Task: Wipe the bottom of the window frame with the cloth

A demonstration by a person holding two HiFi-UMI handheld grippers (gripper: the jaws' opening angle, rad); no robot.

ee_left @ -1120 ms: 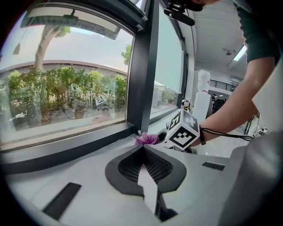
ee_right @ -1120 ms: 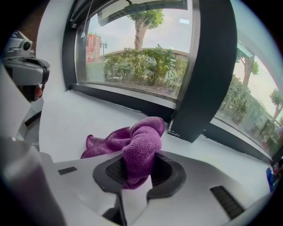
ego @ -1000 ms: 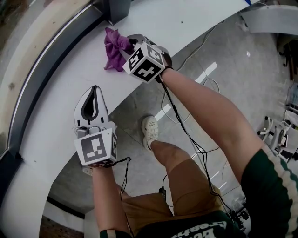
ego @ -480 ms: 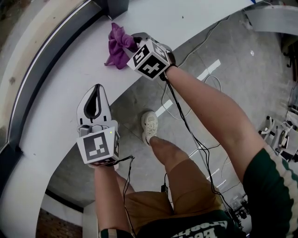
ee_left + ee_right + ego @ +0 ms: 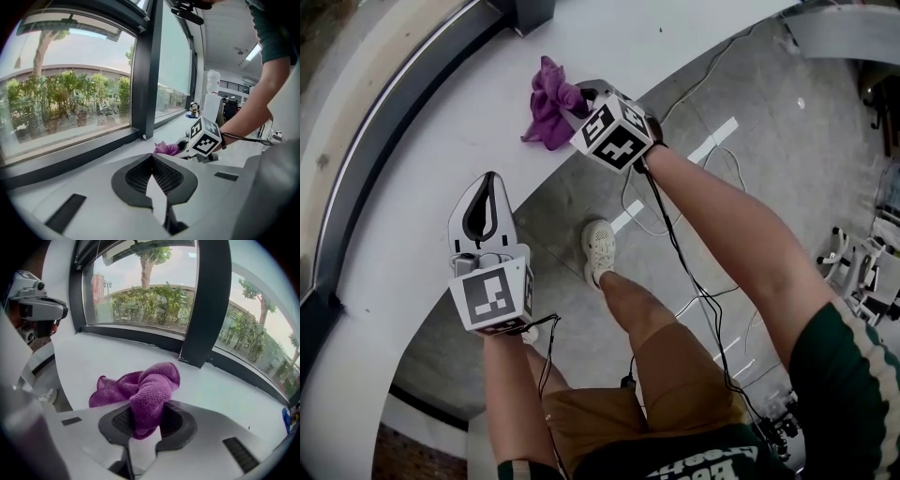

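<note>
My right claw [image 5: 581, 97] is over the wide white sill [image 5: 412, 178], short of the dark window frame [image 5: 389, 117], pinching a bunched purple cloth [image 5: 547, 105] whose loose end lies on the sill. My left claw [image 5: 485, 208] is pressed together with nothing in it, nearer me over the same sill

No complete word or number was legible. White lettering on the green shirt [image 5: 712, 459], at the bottom edge of the head view, was cut off. The lower-left marker cube [image 5: 492, 298] and upper marker cube [image 5: 619, 133] bore only black-and-white square patterns. The red banner [image 5: 95, 286] outside, upper left of the right gripper view, was too small to read.
</note>
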